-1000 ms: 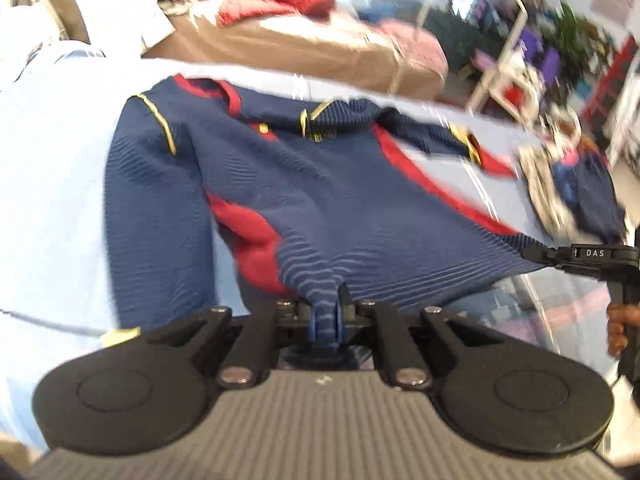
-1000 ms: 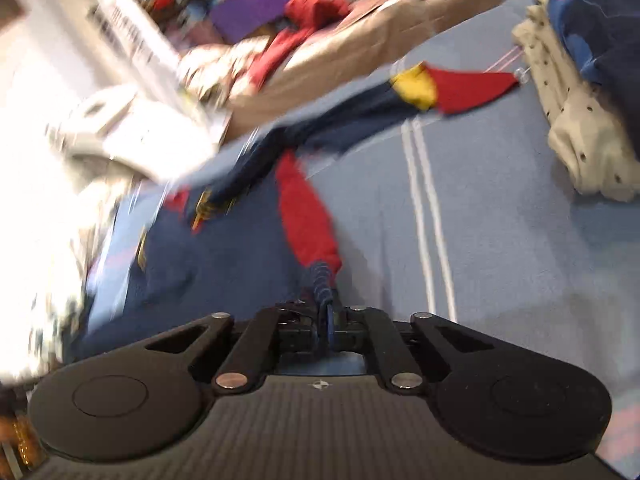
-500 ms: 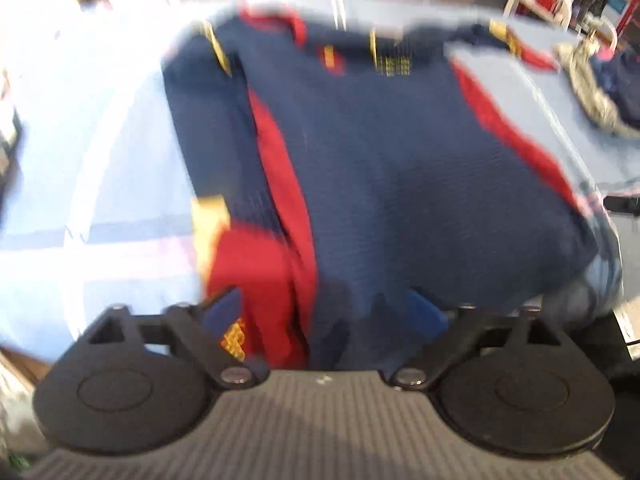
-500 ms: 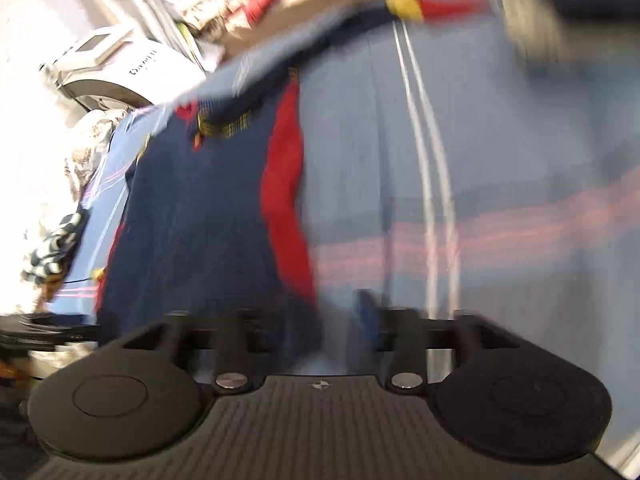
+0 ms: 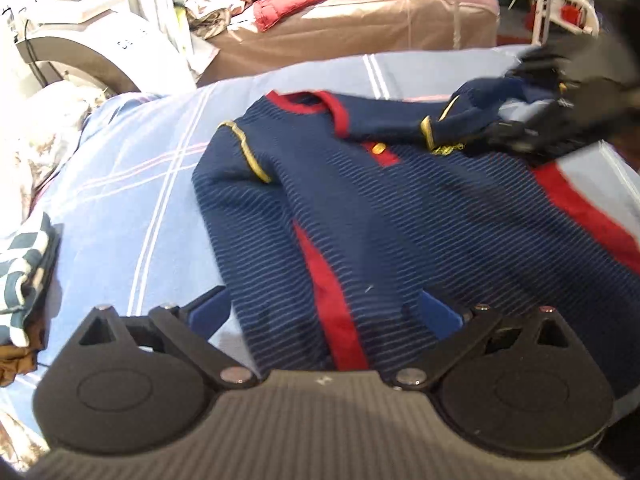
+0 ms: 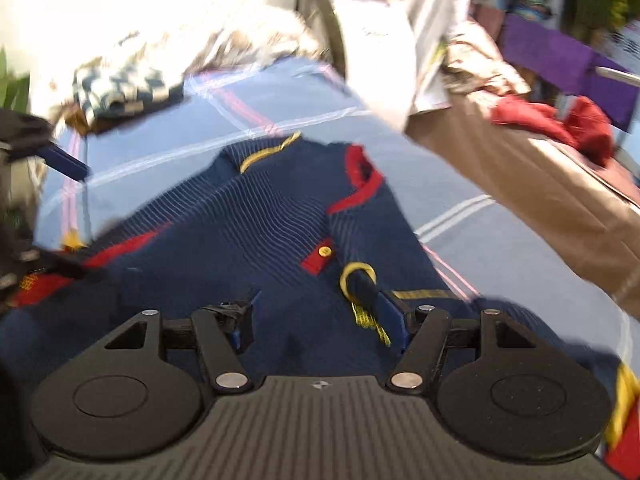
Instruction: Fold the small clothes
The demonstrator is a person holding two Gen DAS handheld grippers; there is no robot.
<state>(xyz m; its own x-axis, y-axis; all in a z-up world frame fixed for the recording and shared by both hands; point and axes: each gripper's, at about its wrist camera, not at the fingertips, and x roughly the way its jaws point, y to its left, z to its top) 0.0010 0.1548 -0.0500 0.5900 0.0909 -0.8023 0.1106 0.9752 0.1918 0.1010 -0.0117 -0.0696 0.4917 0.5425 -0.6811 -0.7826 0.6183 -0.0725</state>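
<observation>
Blue bedsheet [image 5: 132,184] under navy sweater [image 5: 360,220]

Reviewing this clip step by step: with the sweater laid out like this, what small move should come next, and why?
Probably close the right gripper on the sleeve under it and carry it across the chest. The sweater lies flat on the sheet, the other sleeve is already folded in along the body, and both the right and the left gripper stand open, holding nothing.

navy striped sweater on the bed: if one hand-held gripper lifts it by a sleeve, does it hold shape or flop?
Likely flops: the navy sweater lies limp, its sleeve already draped across the chest. Probably light, being thin knit. The ribbed fabric should grip rather than slip, though it may drag on the bedsheet.
</observation>
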